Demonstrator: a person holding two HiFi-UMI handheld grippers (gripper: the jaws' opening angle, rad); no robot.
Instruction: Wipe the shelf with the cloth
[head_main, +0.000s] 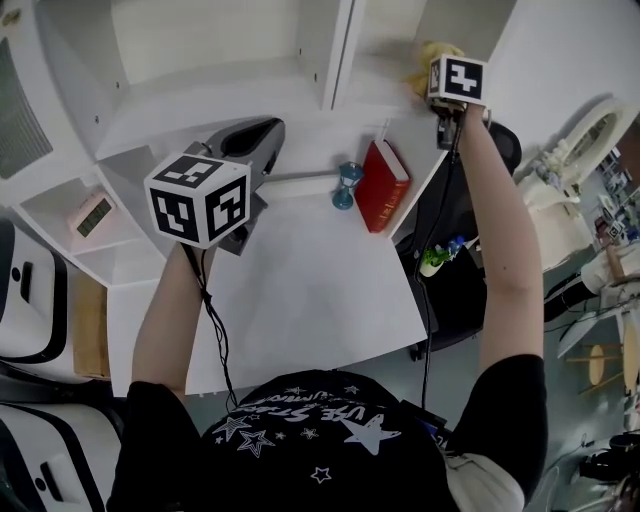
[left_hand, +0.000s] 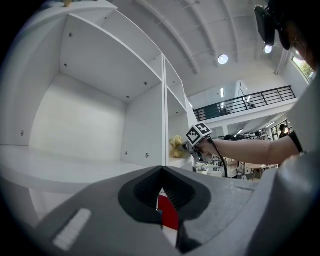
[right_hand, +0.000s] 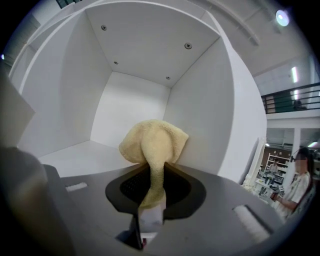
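Observation:
My right gripper (right_hand: 150, 200) is shut on a yellow terry cloth (right_hand: 155, 142), which bunches up just beyond the jaws. It is inside the upper right compartment of the white shelf (right_hand: 85, 155), close to the compartment's right wall. In the head view the right gripper (head_main: 445, 100) reaches up to that compartment with the cloth (head_main: 430, 60) ahead of it. My left gripper (head_main: 258, 140) hovers over the desk below the shelf (head_main: 240, 85), shut and holding nothing. In the left gripper view its jaws (left_hand: 161, 172) meet, and the cloth (left_hand: 176, 146) shows far off.
A red book (head_main: 383, 185) and a blue hourglass (head_main: 348, 185) stand at the back of the white desk (head_main: 300, 290). A pink clock (head_main: 92, 215) sits in a low left cubby. A black chair (head_main: 450, 290) is to the right of the desk.

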